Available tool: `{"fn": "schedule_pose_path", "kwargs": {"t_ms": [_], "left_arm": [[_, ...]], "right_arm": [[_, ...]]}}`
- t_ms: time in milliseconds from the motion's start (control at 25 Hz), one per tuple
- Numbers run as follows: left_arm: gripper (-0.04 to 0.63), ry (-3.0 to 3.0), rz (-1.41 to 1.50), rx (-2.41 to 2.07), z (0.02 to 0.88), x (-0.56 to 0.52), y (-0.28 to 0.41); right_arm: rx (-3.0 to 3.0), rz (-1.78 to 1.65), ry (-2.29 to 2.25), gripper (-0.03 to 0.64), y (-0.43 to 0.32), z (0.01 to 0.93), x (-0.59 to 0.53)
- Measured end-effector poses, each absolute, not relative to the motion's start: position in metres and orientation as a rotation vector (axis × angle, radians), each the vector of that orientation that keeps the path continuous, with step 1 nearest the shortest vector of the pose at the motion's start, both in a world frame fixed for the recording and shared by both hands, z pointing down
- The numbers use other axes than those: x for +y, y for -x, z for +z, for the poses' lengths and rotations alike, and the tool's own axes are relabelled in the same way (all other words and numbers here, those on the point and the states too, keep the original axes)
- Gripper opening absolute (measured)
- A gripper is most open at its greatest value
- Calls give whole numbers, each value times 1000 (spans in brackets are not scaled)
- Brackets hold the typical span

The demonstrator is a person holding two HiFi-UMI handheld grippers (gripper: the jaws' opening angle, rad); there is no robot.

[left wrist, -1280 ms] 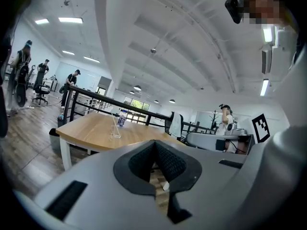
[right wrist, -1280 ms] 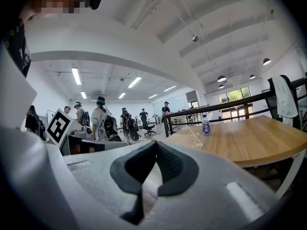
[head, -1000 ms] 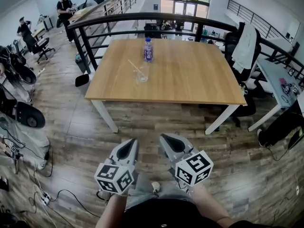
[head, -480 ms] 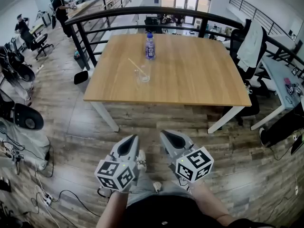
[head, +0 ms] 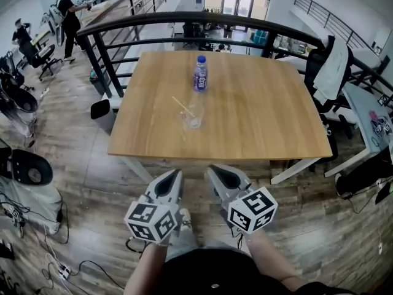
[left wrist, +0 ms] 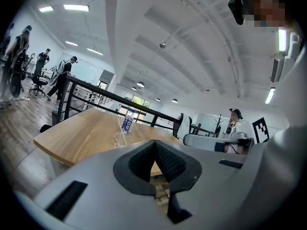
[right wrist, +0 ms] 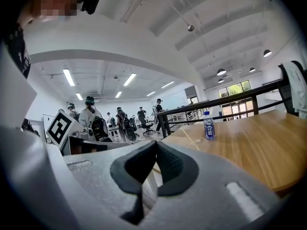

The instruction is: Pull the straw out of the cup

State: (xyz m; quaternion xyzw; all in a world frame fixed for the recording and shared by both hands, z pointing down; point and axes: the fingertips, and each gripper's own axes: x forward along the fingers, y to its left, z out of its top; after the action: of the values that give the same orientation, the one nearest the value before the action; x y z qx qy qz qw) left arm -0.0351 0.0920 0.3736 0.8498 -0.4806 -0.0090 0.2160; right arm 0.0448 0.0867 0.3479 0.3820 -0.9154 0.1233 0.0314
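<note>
A clear cup [head: 193, 118] stands on the wooden table [head: 258, 115], near its front left. A pale straw [head: 182, 106] leans out of the cup toward the back left. Both grippers hang low in front of the table's near edge, well short of the cup. My left gripper [head: 176, 175] is shut with nothing in it, and my right gripper [head: 214, 171] is shut and empty too. In the left gripper view the cup [left wrist: 118, 139] and straw [left wrist: 121, 126] show far off, beyond the shut jaws.
A water bottle [head: 200, 74] stands behind the cup. A black railing [head: 184, 23] runs along the table's far side. An office chair with a white garment [head: 330, 66] is at the right. Cables [head: 37, 251] lie on the floor at the left. People stand at the far left.
The table has come nearer in the head view and its front edge now lies just ahead of the grippers. Both grippers stay shut and side by side.
</note>
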Motion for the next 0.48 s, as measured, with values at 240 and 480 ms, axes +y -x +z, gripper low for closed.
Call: {"fn": "schedule_pose_path", "kwargs": {"t_ms": [240, 480], "left_arm": [[12, -2389, -31, -1297, 365, 17, 61], [12, -2416, -20, -1246, 366, -44, 86]], "right_arm": [[-2810, 370, -1218, -2, -19, 341, 12], [-2792, 358, -1244, -2, 11, 340, -43]]}}
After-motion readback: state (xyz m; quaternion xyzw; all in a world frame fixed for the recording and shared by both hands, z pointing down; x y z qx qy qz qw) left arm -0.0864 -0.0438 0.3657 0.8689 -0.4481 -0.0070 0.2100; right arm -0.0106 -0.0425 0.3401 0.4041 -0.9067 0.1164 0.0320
